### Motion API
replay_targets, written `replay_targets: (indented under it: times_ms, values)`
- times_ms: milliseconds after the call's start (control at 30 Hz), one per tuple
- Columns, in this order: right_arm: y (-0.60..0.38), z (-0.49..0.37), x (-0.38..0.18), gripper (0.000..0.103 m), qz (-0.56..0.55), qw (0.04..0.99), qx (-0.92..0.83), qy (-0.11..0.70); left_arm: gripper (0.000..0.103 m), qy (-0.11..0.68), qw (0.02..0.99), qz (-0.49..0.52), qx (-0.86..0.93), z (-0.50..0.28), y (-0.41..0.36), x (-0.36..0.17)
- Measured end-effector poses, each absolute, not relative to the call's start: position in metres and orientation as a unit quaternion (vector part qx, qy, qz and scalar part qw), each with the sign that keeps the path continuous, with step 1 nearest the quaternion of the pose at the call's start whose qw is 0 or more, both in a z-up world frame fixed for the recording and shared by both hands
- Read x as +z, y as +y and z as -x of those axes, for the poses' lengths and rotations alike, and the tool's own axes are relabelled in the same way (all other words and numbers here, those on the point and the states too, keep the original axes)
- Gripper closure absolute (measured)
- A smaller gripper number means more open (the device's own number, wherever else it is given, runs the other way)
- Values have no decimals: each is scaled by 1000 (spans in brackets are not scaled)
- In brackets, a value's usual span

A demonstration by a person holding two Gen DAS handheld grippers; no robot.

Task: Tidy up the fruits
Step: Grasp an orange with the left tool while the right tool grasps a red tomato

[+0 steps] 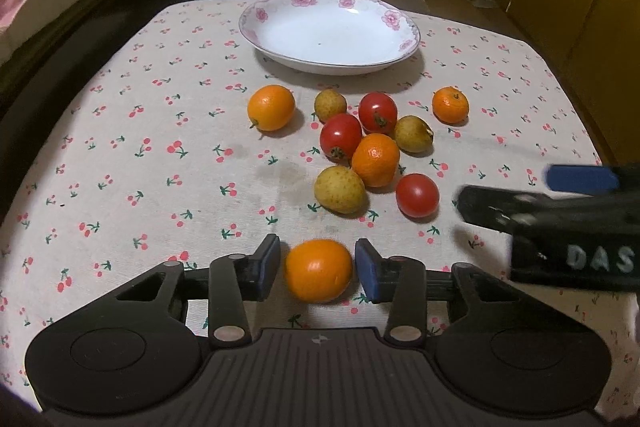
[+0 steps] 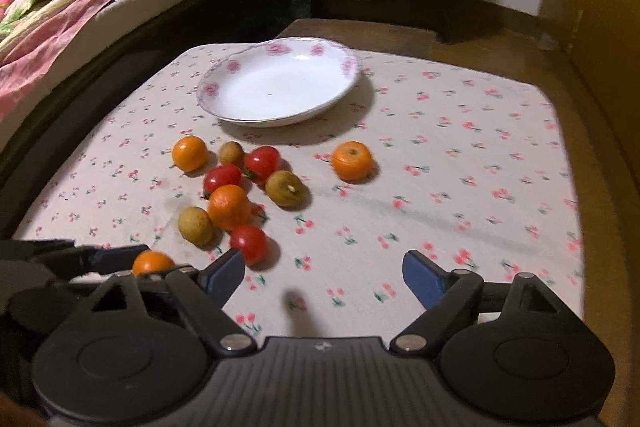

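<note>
The left gripper (image 1: pixel 318 269) brackets one orange (image 1: pixel 319 270), its pads flanking the fruit with slight gaps, not yet pressing. The right gripper (image 2: pixel 324 277) stands released over bare tabletop (image 2: pixel 460 155). Before the empty plate (image 1: pixel 330 29) lie three more oranges, three tomatoes and three yellowish fruits.

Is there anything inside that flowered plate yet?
No fruit. The plate shows only bare white, apart from one tiny dark speck. Both views show its whole bowl; only the cloth beneath it is hidden.

White raised letters "DAS" on the black right gripper (image 1: pixel 504 195) body
</note>
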State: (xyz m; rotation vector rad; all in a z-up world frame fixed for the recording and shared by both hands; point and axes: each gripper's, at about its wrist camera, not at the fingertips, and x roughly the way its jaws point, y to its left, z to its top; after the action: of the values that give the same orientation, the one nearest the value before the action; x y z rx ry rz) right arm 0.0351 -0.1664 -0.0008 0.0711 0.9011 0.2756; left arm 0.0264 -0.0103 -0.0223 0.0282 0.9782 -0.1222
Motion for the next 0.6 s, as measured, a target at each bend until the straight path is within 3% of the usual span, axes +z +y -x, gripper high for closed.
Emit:
replay_targets:
  times_ms: [100, 233, 367, 500, 600]
  values:
    - [-156, -41, -3, 21, -21, 886, 160, 434, 51, 466, 882, -26, -60, -22, -11, -23]
    - [-143, -45, -11, 43, -7, 879, 187, 439, 48, 460, 885, -23, -64, -13, -3, -24]
    - [-138, -53, -20, 47, -13, 868, 208, 451, 48, 446, 892, -15, -73, -4, 8, -25]
    - [-131, -56, -23, 59, -11, 866, 231, 443, 47, 433, 898, -10, -76, 1, 11, -27]
    - [-126, -55, -24, 61, 5, 868, 238, 436, 48, 429, 900, -20, -76, 0, 8, -28]
